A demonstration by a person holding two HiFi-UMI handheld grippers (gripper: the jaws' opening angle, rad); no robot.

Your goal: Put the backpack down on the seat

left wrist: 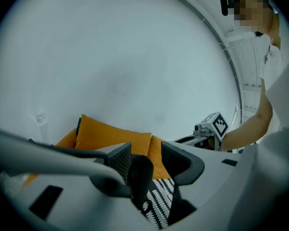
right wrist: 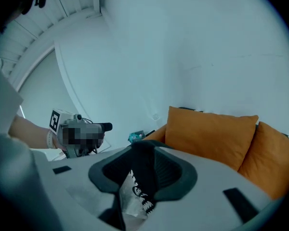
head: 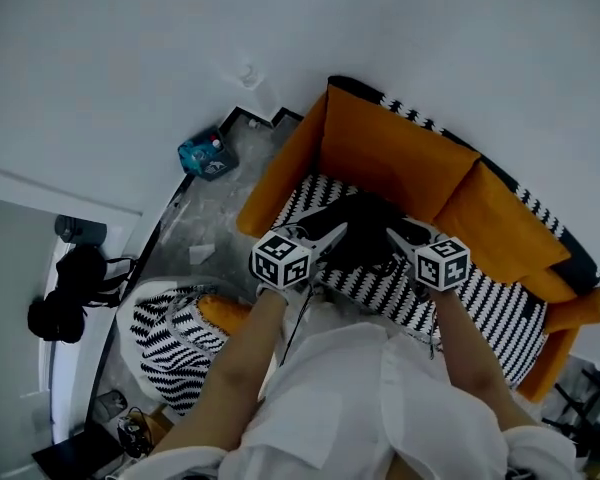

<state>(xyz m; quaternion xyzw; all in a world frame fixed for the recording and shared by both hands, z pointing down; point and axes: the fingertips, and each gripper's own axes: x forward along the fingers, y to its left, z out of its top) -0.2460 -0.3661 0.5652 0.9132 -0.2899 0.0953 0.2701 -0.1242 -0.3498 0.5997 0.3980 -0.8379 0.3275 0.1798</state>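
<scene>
A black backpack (head: pixel 365 230) lies on the black-and-white zigzag seat (head: pixel 480 308) of a sofa with orange back cushions (head: pixel 395 158). My left gripper (head: pixel 328 238) reaches to its left side and my right gripper (head: pixel 400 242) to its right side. In the left gripper view, a black strap (left wrist: pixel 138 177) hangs between the spread jaws of the left gripper (left wrist: pixel 147 163), with a gap on its right side. In the right gripper view, another black strap (right wrist: pixel 142 177) stands between the wide jaws of the right gripper (right wrist: pixel 144 170). Neither pair of jaws visibly clamps its strap.
A zigzag-patterned pouffe (head: pixel 170 343) stands on the floor left of the sofa. A teal box (head: pixel 208 154) sits in the corner by the wall. Dark gear (head: pixel 70 288) hangs at the far left. The orange armrest (head: pixel 280 173) borders the seat's left end.
</scene>
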